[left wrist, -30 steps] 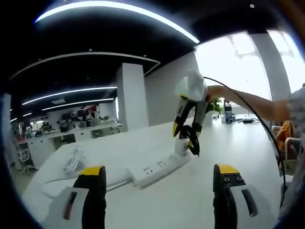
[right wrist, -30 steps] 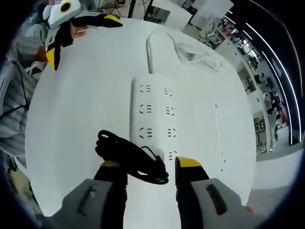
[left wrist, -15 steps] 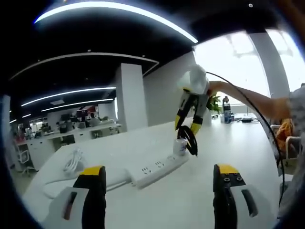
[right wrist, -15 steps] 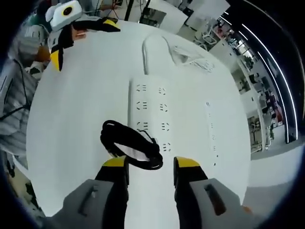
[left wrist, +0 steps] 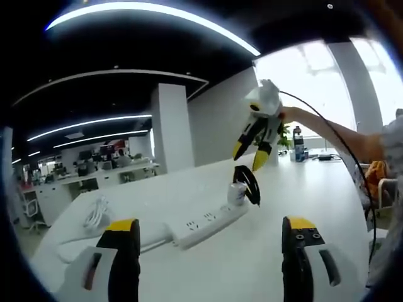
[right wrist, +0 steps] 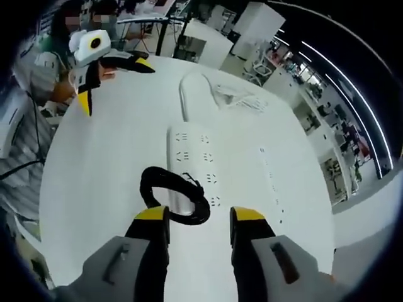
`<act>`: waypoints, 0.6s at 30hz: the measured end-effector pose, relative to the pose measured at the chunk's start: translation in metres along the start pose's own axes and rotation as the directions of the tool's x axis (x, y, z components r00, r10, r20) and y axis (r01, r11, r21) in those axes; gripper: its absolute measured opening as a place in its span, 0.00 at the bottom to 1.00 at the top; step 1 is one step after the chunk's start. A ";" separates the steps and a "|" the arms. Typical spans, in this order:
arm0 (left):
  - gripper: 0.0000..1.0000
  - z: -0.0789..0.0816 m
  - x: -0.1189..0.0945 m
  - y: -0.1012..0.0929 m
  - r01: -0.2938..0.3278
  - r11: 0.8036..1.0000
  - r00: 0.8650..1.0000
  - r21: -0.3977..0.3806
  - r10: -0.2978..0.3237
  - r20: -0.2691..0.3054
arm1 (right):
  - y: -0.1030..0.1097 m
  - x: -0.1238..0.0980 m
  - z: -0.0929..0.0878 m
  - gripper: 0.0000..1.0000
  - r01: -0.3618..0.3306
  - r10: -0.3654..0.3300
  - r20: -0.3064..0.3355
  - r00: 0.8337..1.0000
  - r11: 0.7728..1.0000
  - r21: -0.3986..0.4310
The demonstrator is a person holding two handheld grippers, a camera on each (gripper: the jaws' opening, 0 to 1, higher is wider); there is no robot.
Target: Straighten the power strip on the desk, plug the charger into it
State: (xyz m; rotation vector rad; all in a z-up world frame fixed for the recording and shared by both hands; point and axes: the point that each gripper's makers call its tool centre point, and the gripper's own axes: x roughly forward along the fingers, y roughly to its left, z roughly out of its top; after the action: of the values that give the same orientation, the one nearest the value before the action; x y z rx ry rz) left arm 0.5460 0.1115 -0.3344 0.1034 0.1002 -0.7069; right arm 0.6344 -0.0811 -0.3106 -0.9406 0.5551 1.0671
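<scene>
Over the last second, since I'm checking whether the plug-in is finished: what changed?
The right gripper has let go of the charger and lifted away, jaws open above it. The charger, with its black coiled cable, now stands alone at the end of the power strip. The power strip and the open left gripper kept their places.

The black cable loop covers the near end of the power strip, so whether the charger's prongs sit in a socket cannot be told. The strip's own cord runs toward the desk's far edge, where the white bundle is too small to make out.
</scene>
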 end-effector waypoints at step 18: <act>0.95 0.003 -0.004 0.007 -0.005 1.000 1.000 0.002 0.005 -0.003 | 0.015 -0.017 0.010 0.55 -0.040 -0.018 0.367 0.930 0.988 0.150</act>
State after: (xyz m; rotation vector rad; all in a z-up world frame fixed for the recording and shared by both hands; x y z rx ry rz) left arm 0.5479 0.1185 -0.3311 0.1069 0.1018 -0.7017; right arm 0.6136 -0.0778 -0.2979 -0.5803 0.3256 1.1592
